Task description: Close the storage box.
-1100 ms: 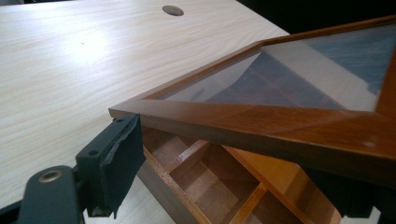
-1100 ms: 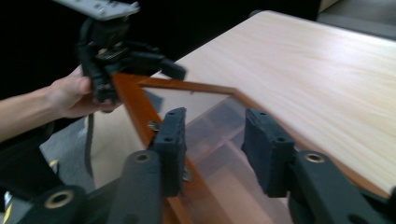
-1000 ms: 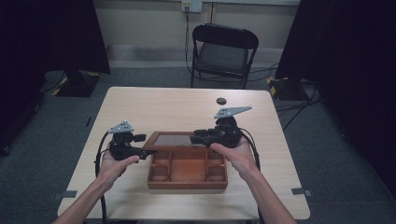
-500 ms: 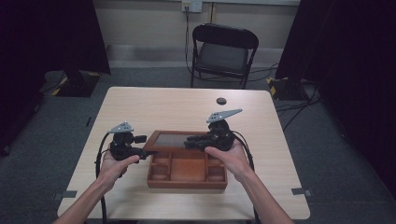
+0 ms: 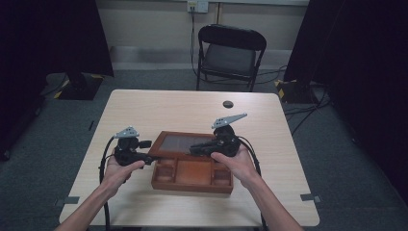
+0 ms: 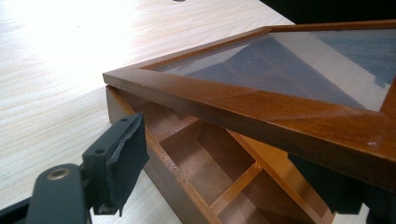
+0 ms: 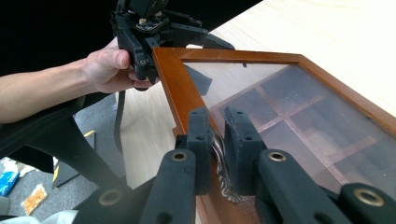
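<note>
A wooden box (image 5: 192,173) sits with its glass lid (image 7: 299,112) raised, the right gripper (image 7: 217,140) clamping the lid's metal handle (image 7: 219,158), the left gripper (image 6: 224,182) spread wide around a lid corner.

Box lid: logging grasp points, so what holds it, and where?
The right gripper pinches the lid's metal clasp on its front edge.
</note>
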### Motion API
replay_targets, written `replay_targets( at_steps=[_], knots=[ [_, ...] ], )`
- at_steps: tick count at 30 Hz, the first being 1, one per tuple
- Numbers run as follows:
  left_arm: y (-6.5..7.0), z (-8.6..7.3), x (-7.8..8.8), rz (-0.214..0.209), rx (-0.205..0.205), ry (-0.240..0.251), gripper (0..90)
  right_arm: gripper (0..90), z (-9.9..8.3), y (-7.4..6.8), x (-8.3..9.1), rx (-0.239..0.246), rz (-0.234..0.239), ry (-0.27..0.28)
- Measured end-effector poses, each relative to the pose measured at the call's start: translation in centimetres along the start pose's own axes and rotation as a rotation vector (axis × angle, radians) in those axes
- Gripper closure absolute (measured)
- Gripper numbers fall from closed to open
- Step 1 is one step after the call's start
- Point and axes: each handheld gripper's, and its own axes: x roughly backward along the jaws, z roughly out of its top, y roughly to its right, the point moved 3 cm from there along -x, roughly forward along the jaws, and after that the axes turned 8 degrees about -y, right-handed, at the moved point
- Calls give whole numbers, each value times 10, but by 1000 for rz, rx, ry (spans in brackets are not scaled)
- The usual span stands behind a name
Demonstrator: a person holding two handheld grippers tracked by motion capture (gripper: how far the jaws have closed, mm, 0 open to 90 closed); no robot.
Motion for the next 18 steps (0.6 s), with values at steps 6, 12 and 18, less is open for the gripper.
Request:
replay_targets(
  at_steps=[6,12,18],
  knots=[
    [1,0,0,-2,-4,-1,200,818,-1,-1,0,10,-13,-6],
    [-7,-3,2,10,8,-5,197,818,-2,-2,1,21,-19,-22],
    [-17,-7,3,32,17,-14,200,819,-4,-2,1,33,-18,-30]
  ],
)
